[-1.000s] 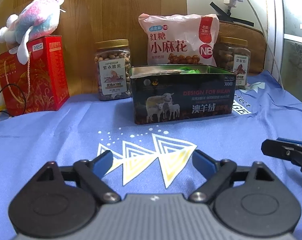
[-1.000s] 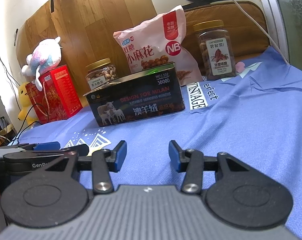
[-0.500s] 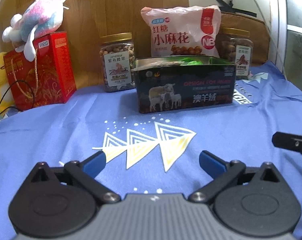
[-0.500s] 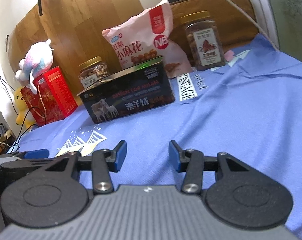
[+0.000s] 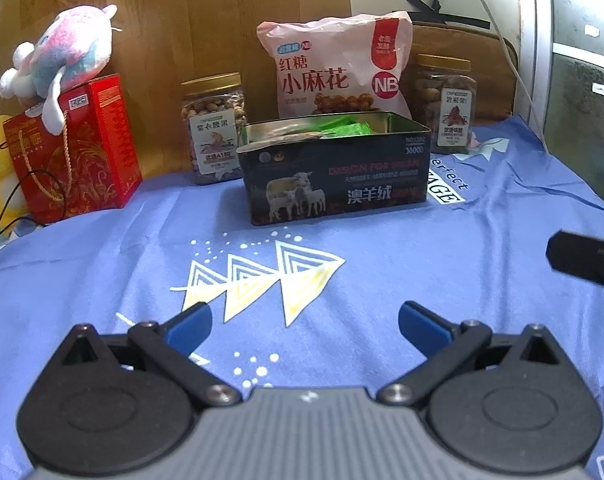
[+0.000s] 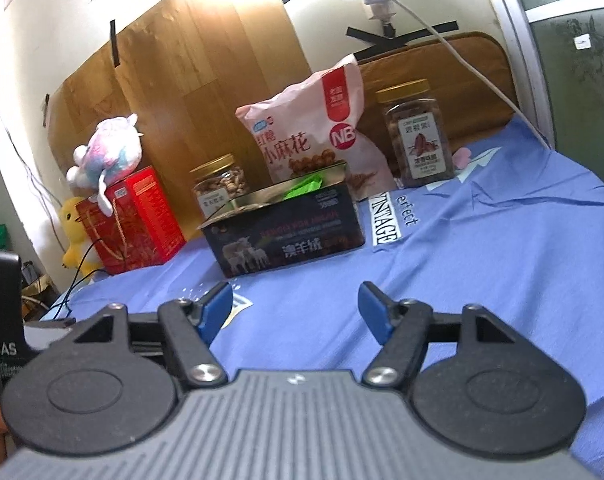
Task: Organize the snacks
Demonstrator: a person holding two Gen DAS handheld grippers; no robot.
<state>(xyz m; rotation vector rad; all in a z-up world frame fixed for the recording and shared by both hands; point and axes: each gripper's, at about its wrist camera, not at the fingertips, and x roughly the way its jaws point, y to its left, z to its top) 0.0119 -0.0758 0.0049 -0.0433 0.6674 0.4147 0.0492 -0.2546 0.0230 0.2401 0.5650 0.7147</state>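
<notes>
A glossy metal tin (image 5: 334, 176) sits on matt blue cloth (image 5: 442, 264) before a smooth wood panel (image 5: 181, 20).

Each view is taken from just behind a gripper's own fingers, angled forward and somewhat downward over the blue cloth (image 5: 382, 248). From the left gripper (image 5: 305, 326) the dark tin (image 5: 334, 176) is faced nearly square-on, straight ahead and at moderate range. From the right gripper (image 6: 295, 312) the same tin (image 6: 285, 236) is seen farther off, ahead and slightly left, its right end turned into view. Tin, pink bag (image 5: 338, 68), both jars and red box (image 5: 81, 148) are shared by both views
</notes>
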